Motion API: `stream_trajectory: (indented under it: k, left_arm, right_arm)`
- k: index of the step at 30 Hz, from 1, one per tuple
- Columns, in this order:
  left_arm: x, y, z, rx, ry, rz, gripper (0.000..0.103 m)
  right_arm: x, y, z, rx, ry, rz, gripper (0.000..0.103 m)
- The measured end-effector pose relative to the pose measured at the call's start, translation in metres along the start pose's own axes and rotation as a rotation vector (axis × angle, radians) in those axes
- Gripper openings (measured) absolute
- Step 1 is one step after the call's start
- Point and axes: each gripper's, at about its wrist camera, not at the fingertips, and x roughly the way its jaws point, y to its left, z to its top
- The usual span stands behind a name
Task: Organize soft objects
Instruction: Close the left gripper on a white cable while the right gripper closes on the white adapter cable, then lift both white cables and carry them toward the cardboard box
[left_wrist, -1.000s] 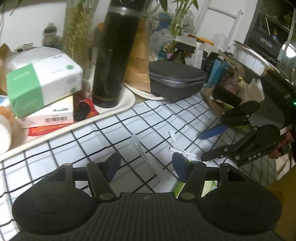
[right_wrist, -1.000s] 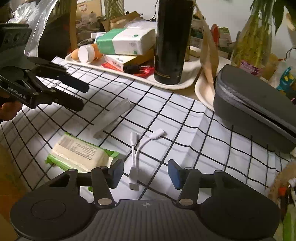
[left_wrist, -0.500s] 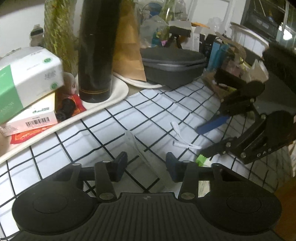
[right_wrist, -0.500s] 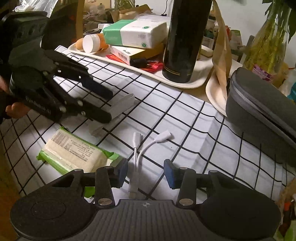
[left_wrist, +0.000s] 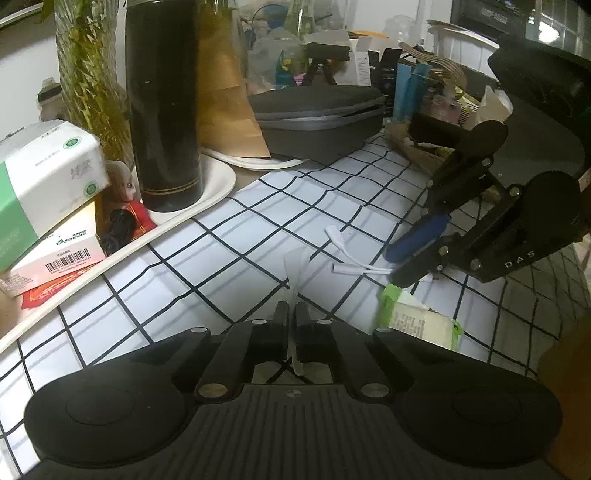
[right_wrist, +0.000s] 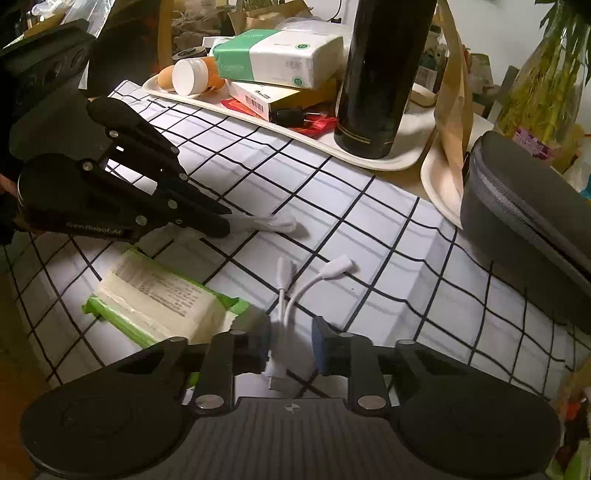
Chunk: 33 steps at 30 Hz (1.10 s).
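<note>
My left hand-held gripper (left_wrist: 291, 319) is pinched shut on a clear plastic sleeve (left_wrist: 295, 269) lying on the checked bench (left_wrist: 229, 266). My right hand-held gripper (right_wrist: 290, 345) is closing around the white adapter cable (right_wrist: 291, 295) – pads not yet pressing. I'd centre on the plug, beside the green wipes pack (right_wrist: 162, 299), and lift both gently.

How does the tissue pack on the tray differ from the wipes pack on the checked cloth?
The tissue pack is stacked on a box in the tray; the wipes pack lies flat on the checked cloth. The tissue pack is thick and blocky; the wipes pack is flatter. The tissue pack is white with one green end; the wipes pack is pale with green edges. Both are soft, wrapped rectangular packs.
</note>
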Motion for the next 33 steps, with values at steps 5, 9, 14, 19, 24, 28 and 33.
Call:
stream_trajectory:
  k: [5,9,14,19,24,28,33]
  left_arm:
    - [-0.001,0.006,0.000,-0.038,0.004,-0.024,0.003]
    - [-0.002,0.009,0.001,-0.054,0.004,-0.026,0.003]
    - [-0.007,0.017,0.004,-0.077,-0.010,-0.016,0.003]
    - [-0.015,0.022,0.009,-0.091,-0.035,0.006,0.003]
    - [-0.028,0.026,0.017,-0.110,-0.069,0.029,0.003]
    - [-0.045,0.030,0.024,-0.130,-0.105,0.048,0.003]
    - [-0.068,0.031,0.026,-0.153,-0.138,0.102,0.003]
  right_arm:
    - [0.001,-0.002,-0.001,0.044,0.006,-0.001,0.010]
    - [0.001,-0.001,-0.002,0.066,-0.007,-0.013,0.010]
    - [-0.009,-0.009,-0.001,0.109,-0.043,-0.041,0.009]
    - [-0.021,-0.014,0.004,0.132,-0.071,-0.052,0.009]
    - [-0.027,-0.011,0.007,0.131,-0.075,-0.053,0.009]
    - [-0.036,-0.008,0.011,0.123,-0.084,-0.065,0.009]
    - [-0.051,-0.004,0.016,0.125,-0.106,-0.074,0.009]
